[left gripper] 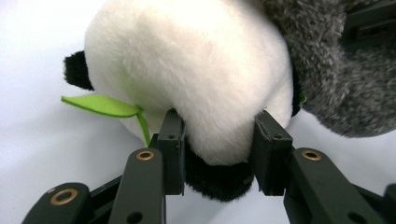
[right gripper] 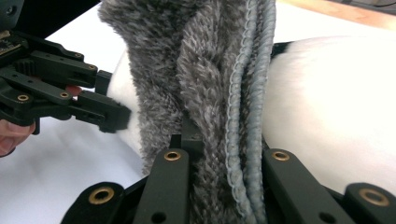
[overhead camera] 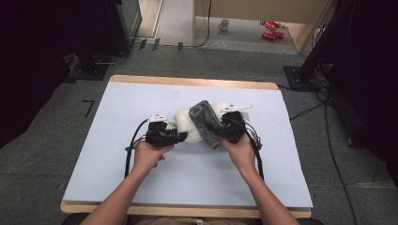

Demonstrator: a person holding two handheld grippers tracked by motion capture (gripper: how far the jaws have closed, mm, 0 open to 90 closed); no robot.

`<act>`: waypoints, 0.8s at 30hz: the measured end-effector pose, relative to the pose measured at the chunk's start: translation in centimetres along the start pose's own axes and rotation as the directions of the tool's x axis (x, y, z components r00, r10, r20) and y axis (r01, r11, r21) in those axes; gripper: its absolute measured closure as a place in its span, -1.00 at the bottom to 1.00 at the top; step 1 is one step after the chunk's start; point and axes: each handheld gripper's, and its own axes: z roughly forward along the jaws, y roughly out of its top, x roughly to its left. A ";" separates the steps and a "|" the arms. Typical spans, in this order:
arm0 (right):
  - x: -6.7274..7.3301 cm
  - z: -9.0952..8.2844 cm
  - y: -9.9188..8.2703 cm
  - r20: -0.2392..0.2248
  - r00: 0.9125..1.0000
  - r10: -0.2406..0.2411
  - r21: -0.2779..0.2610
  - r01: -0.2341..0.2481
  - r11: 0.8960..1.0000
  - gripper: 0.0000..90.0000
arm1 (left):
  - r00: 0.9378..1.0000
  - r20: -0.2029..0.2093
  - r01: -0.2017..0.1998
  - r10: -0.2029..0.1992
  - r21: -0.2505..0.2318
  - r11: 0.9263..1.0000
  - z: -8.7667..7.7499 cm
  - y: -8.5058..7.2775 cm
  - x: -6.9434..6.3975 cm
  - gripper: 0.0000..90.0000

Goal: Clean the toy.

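- Pinching is seen at the left gripper (left gripper: 218,140): its jaws are pressed into the soft white-and-black plush panda toy (left gripper: 187,70), gripping a bulge of white fur near a black patch.
- The right gripper (right gripper: 219,154) is clamped tight on the fuzzy grey knitted scarf (right gripper: 196,70), whose ribbed blue-grey edge is caught between the jaws.
- The panda is laid on the pale blue table cover (overhead camera: 117,154) near the middle, between both hands; a green felt leaf (left gripper: 102,106) is attached at its side.
- The scarf is draped over the toy's body, touching it, and appears partly wrapped round.
- The work is judged to be midway: the scarf is placed across the toy, but the wrap is not yet finished or tied.
- No brand, label or legible writing is found on the toy or the scarf.
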 end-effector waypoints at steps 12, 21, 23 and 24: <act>-4.5 -4.1 -1.0 0.143 0.984 0.108 -0.083 -0.096 0.992 0.74 | 1.000 0.003 -0.015 0.015 0.015 1.000 0.5 1.0 0.4 0.37; -6.8 -4.9 -2.7 0.202 0.963 0.181 -0.084 -0.167 0.982 0.74 | 1.000 -0.004 -0.016 0.016 0.028 0.999 0.7 1.3 0.6 0.38; -6.5 -5.4 -2.4 0.191 0.966 0.174 -0.103 -0.157 0.982 0.74 | 1.000 -0.001 0.002 -0.001 0.027 1.000 0.6 1.3 0.9 0.38; -6.2 -5.6 -2.1 0.182 0.968 0.174 -0.114 -0.155 0.981 0.74 | 1.000 -0.001 0.009 -0.009 0.026 1.000 0.6 1.3 0.9 0.38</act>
